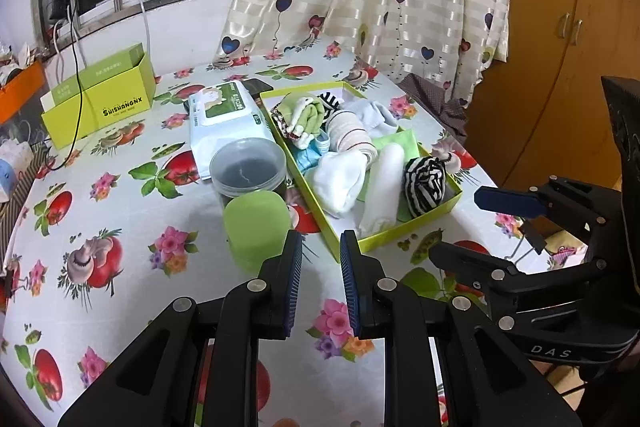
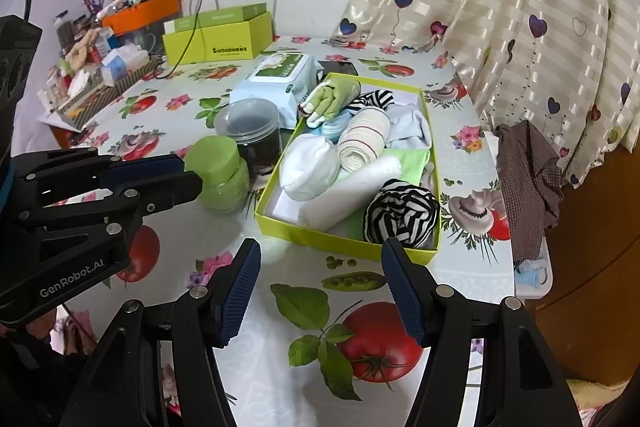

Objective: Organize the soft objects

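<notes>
The shallow lime-green box [image 2: 280,225] sits on the fruit-and-flower tablecloth [image 2: 372,307], toward the table's right side, and holds a crowd of rolled soft things. At its near end lies a black-and-white striped roll [image 2: 400,213], touching a long white roll [image 2: 352,187] that runs slantwise across the box. Beyond these sits a plump white bundle [image 2: 306,167], and next to it a cream roll with thin dark red stripes [image 2: 364,139]. A flat light-green cloth [image 2: 412,159] lies under them, a pale blue-white piece [image 2: 408,125] rests against the right wall, and at the far end a green-and-white bundle [image 2: 332,95] leans over the box's rim beside another striped scrap [image 2: 374,101]. Just left of the box stand a lidded clear jar with dark contents [image 2: 250,125] and, nearer, a light-green jar [image 2: 218,173], the two touching. Behind them lies a pack of wet wipes [image 2: 280,77], and further back an open lime-green carton marked SHISHANGNX [image 2: 218,41], whose inside cannot be seen. An orange box [image 2: 140,13] heaped with clutter stands at the far left. The left gripper [image 1: 320,281] hovers over the cloth with its jaws nearly closed on nothing, and the right gripper [image 2: 320,285] hangs before the box's near edge, jaws spread wide and empty.
</notes>
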{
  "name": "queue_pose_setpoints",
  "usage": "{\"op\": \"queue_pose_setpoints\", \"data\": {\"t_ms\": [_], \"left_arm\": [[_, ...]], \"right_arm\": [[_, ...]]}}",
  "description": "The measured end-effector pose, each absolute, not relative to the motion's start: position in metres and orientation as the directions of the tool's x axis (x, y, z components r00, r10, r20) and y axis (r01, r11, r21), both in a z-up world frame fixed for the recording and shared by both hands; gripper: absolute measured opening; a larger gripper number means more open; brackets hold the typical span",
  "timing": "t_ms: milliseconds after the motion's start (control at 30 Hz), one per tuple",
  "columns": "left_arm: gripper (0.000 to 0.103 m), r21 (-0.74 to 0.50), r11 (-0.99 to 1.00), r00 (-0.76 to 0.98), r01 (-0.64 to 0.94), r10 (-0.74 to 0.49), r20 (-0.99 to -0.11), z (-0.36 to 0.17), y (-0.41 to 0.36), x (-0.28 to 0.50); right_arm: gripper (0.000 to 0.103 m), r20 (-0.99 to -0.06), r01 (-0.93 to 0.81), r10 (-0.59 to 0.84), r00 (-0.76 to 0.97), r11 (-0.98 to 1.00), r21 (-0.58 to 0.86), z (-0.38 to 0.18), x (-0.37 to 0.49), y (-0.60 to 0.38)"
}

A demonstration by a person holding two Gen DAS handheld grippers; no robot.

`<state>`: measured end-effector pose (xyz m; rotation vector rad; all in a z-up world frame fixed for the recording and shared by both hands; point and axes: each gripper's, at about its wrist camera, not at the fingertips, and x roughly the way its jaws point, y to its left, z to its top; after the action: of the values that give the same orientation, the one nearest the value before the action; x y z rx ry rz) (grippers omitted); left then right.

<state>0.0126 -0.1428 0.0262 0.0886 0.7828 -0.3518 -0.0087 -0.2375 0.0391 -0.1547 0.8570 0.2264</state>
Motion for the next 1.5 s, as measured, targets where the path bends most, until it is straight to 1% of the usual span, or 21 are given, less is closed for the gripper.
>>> {"op": "queue_pose_setpoints", "data": {"t_ms": [200, 533, 633, 1500], "left_arm": [[0.021, -0.025, 0.946, 0.658, 0.324, -0.245, -0.712, 0.023, -0.143, 0.015], [0.021, -0.031, 0.944, 0.646, 0.328, -0.248, -0.722, 0.018, -0.143, 0.02], [0.021, -0.017, 0.947, 0.65, 0.322, -0.233, -0.724, 0.017, -0.144, 0.02], [0.021, -0.035, 0.946, 0.641, 0.321, -0.245, -0.728, 0.014, -0.142, 0.023]], "right_arm": [[0.063, -0.763, -0.257, 0.133, 0.633, 0.965, -0.045, 0.039, -0.009, -0.237], [0.063, -0.773, -0.26, 0.134, 0.62, 0.965, -0.042, 0.032, -0.002, -0.238], [0.063, -0.773, -0.26, 0.134, 0.62, 0.965, -0.042, 0.032, -0.002, -0.238], [0.063, -0.772, -0.268, 0.14, 0.62, 0.963, -0.041, 0.029, 0.002, -0.238]]}}
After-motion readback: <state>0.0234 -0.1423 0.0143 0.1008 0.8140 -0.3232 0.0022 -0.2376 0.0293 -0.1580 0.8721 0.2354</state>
